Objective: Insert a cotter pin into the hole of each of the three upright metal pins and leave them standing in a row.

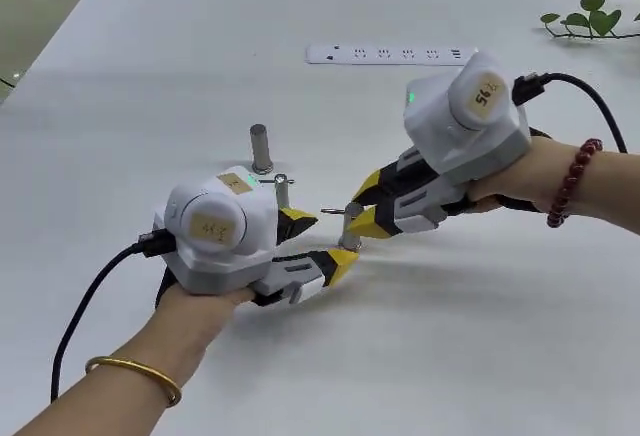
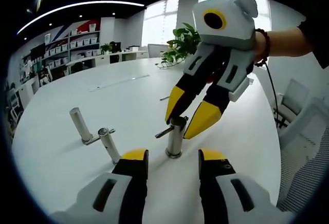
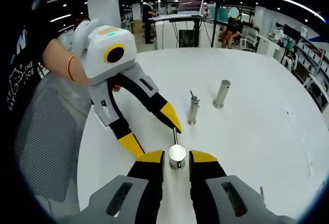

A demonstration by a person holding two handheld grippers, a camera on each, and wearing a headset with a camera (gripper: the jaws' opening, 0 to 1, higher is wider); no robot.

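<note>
1. right now, the main risk i see is the cotter pin (image 2: pixel 163 131) skewing or jamming. it juts sideways from the hole near the top of the near pin (image 2: pixel 175 137), only part way in by my reading, and a push off its axis would bend it or pop it out.
2. next risk: the near pin tipping. it stands on a narrow base on the white table (image 1: pixel 480 336), so a shove stronger than the hold on it could knock it into the middle pin (image 1: pixel 282 196) just beside it, which already carries a second cotter pin (image 1: pixel 280 179).
3. right gripper (image 1: pixel 357 211): it comes in from the right, angled down, with its jaws closed on the upper part of the near pin, one on each side, as far as i can judge.
4. left gripper (image 1: pixel 328 240): it sits low over the table and points at the near pin, jaws apart and holding nothing. its upper tip is close to the cotter pin's free end; i cannot tell whether it touches.
5. the far pin (image 1: pixel 260 147) stands behind the other two. i see no cotter pin in it, so by my count that one is left to do.
</note>
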